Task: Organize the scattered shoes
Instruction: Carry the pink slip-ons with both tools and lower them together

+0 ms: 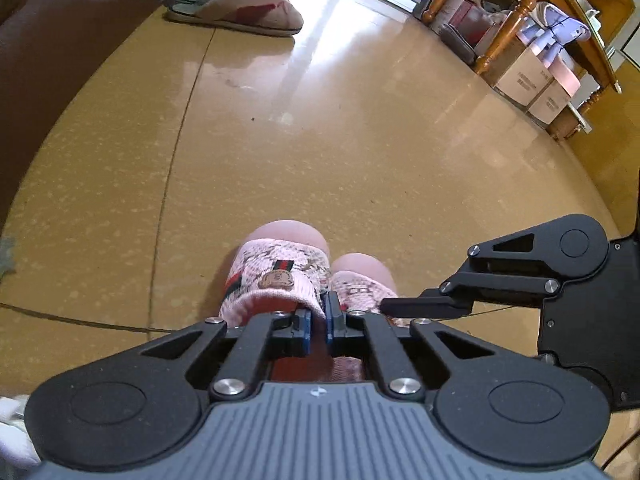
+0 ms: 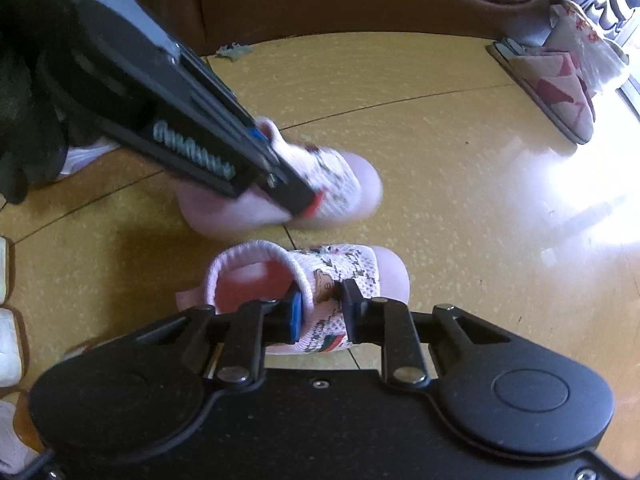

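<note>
The left gripper (image 1: 319,322) is hiding the heel of the shoe it is clamping: its blue pads are pinching the knit collar of one small pink shoe (image 1: 276,276), and in the right wrist view that shoe (image 2: 336,184) is showing blurred, half covered by the gripper's black linkage. The right gripper (image 2: 320,312) is closing on the collar side of the second pink shoe (image 2: 348,276), its pads pressing the knit fabric between them; the rear of that shoe is lying under the gripper body. Both pink shoes are sitting side by side on the yellow floor (image 1: 320,168), toes pointing the same way, near the middle of the visible floor. Counting: two small pink shoes, two grippers. By the brown sofa (image 2: 360,0) at the floor's far edge, a patterned slipper (image 1: 248,8) is resting, with possibly a second one tucked behind it, too cut off to be sure. Cardboard boxes (image 1: 528,76) are standing under a wooden table (image 1: 532,8)
</note>
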The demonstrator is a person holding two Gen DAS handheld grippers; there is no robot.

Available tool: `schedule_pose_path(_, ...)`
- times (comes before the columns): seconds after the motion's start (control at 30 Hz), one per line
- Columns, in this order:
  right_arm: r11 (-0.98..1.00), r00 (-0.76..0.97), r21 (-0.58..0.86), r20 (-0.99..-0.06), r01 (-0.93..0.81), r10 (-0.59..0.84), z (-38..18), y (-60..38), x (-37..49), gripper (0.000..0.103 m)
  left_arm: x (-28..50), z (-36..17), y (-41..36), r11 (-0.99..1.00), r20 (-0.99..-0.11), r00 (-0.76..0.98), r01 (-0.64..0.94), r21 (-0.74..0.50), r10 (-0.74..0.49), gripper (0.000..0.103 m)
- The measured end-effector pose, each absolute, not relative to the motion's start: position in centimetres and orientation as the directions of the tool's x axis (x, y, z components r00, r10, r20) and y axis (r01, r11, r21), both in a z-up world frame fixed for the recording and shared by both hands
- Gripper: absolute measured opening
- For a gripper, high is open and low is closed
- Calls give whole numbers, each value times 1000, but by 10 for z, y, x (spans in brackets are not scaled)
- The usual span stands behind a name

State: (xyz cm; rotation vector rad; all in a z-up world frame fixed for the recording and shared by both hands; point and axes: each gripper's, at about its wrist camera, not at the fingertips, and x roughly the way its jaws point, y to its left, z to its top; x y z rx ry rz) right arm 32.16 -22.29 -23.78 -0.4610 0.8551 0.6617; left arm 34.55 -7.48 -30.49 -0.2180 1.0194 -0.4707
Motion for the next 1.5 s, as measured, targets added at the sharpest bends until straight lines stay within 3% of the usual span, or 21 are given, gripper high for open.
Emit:
schedule_pose_path(0.17, 723, 490, -107, -801, -683, 344, -239, -223, 320, 20, 346, -316, -77, 883, -789, 399, 251, -396, -467, 9)
schedule_pose_path(0.27, 730, 496, -105, -797, -675, 344, -240, -223, 319, 22, 348, -317, -76, 889, -804, 381, 241, -390, -456, 28)
schedule_pose_path(0.3, 734, 497, -104, -798, -671, 341, -239, -223, 319, 25, 348, -316, -74, 888, -803, 379, 234, -397, -459, 39)
schedule_pose_path(0.37, 741, 499, -103, -800, -663, 335, -237, -224, 318, 32, 347, -309, -68, 880, -790, 388, 226, -418, -475, 48)
schedule_pose_path(0.6, 798, 496, -42, -802, -602, 332, -221, -237, 310, 35, 339, -275, -47, 877, -747, 461, 215, -429, -478, 49)
schedule_pose_path(0.7, 866, 474, 127, -794, -483, 381, -211, -249, 308, 35, 332, -251, -38, 910, -748, 520, 222, -349, -413, 50)
schedule_pose_path(0.77, 886, 456, 330, -766, -327, 454, -208, -257, 308, 35, 326, -237, -28, 919, -737, 550, 219, -328, -394, 50)
schedule_pose_path(0.83, 875, 462, 444, -745, -194, 480, -208, -255, 308, 40, 319, -228, -15, 917, -724, 564, 209, -340, -397, 50)
schedule_pose_path(0.87, 856, 468, 504, -734, -112, 493, -209, -253, 307, 49, 316, -224, -11, 916, -720, 568, 205, -344, -397, 50)
schedule_pose_path(0.9, 854, 469, 512, -733, -98, 493, -209, -252, 306, 54, 315, -222, -8, 917, -719, 571, 204, -343, -396, 50)
schedule_pose_path(1.13, 868, 461, 476, -808, 144, 367, -226, -225, 320, 62, 304, -225, 16, 912, -713, 573, 190, -365, -404, 50)
schedule_pose_path(1.5, 861, 469, 419, -846, 289, 255, -259, -210, 339, 63, 307, -234, 29, 903, -705, 574, 172, -394, -416, 50)
